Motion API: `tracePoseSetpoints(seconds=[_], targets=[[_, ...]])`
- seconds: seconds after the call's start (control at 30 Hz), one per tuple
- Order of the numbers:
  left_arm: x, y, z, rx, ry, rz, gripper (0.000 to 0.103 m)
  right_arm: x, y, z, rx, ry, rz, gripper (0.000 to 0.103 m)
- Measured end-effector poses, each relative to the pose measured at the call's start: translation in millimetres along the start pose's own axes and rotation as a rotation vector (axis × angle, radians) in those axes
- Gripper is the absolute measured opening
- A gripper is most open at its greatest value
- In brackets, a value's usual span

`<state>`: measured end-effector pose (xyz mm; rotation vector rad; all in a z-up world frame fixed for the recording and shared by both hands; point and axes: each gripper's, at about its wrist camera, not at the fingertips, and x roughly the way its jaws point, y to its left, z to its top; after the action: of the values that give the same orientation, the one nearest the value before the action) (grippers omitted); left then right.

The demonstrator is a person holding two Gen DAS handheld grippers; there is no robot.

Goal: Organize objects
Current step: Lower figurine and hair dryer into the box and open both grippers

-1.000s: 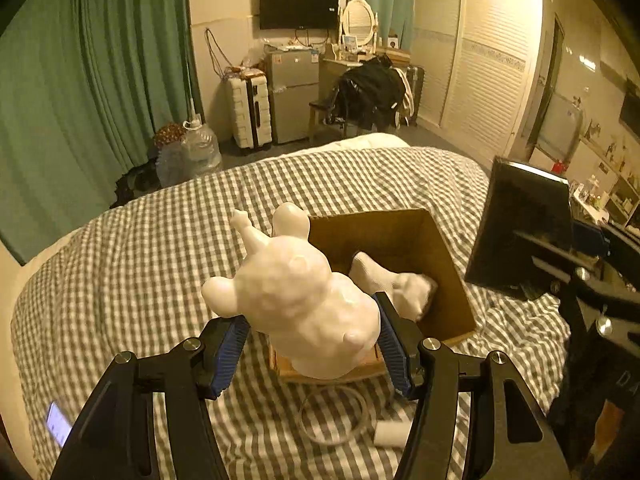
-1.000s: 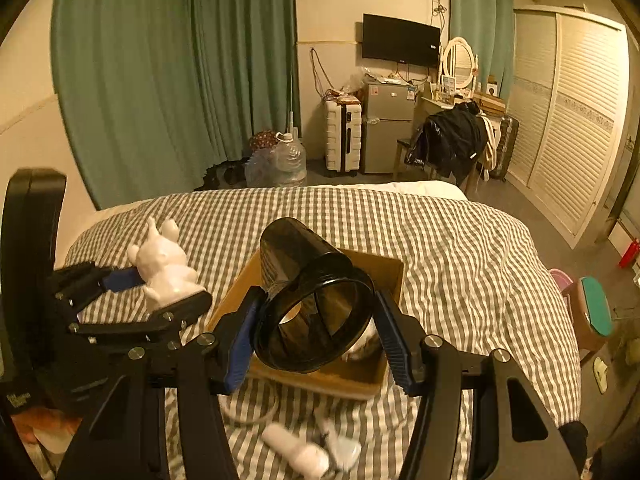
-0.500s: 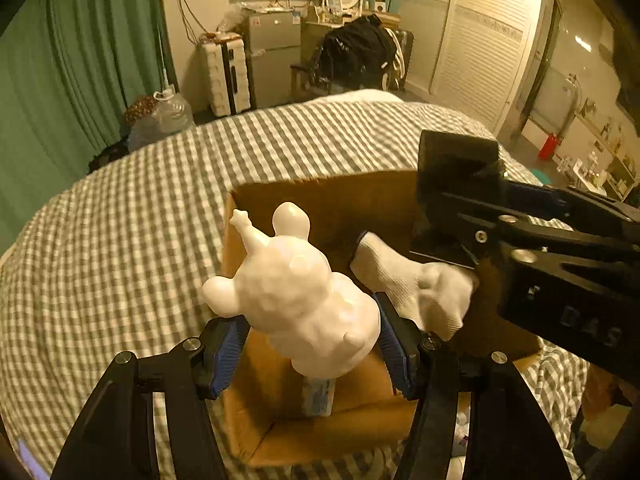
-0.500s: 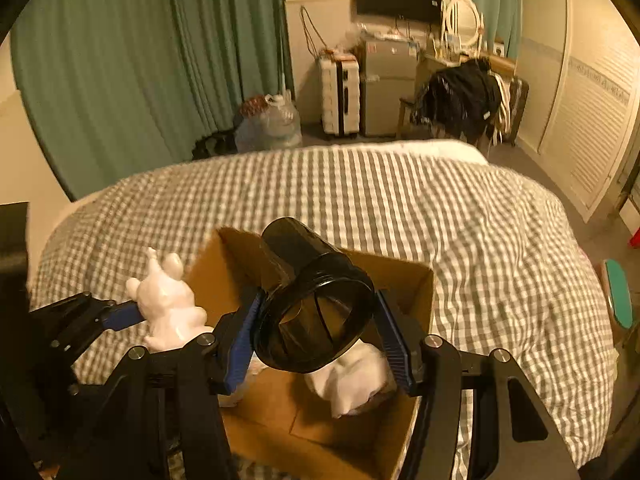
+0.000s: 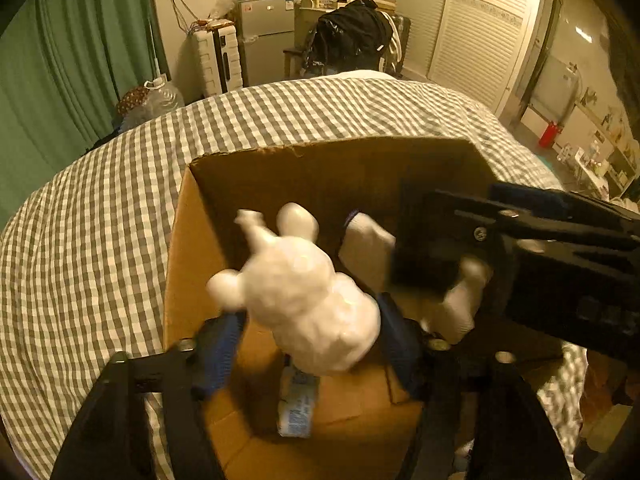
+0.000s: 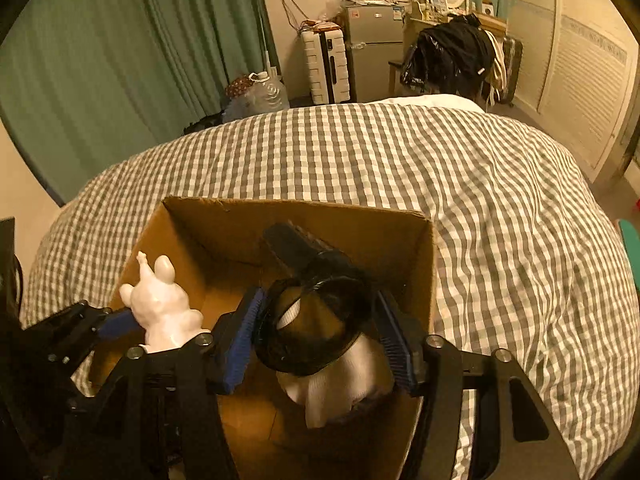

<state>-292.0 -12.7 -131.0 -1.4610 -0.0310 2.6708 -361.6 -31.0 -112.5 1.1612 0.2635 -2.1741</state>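
The checked bedspread (image 6: 500, 208) lies under an open cardboard box (image 5: 178, 240), and both my claws hang over its opening. My left claw (image 5: 310, 336) pinches a white bear figurine (image 5: 304, 296) between its blue pads, above a small labelled tube (image 5: 296, 408) on the box floor. My right claw (image 6: 320, 332) grips a dark cup (image 6: 312, 316) on its side, over a white sock (image 6: 340, 380) lying inside.
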Motion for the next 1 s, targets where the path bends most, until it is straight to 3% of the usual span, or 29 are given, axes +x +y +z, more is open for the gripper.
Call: tracePoseSetpoints(seconds=[0.03, 0.17, 0.53, 0.8, 1.0], targets=[[-5, 0, 3, -0.011, -0.008, -0.002, 0.089, -4, -1, 1, 0.005, -0.008, 0.001, 0.075], [-35, 0, 13, -0.046, -0.047, -0.001, 0.09, -35, 1, 9, 0.001, -0.053, -0.008, 0.08], [-169, -4, 7, -0.048, -0.233, 0.068, 0.097, -177, 19, 12, -0.026, -0.247, -0.042, 0.083], [-243, -8, -20, -0.059, -0.326, 0.1, 0.1, -272, 52, -18, -0.062, -0.36, -0.045, 0.086], [-265, -9, -50, -0.07, -0.354, 0.13, 0.102, -300, 70, -57, -0.098, -0.379, -0.045, 0.086]])
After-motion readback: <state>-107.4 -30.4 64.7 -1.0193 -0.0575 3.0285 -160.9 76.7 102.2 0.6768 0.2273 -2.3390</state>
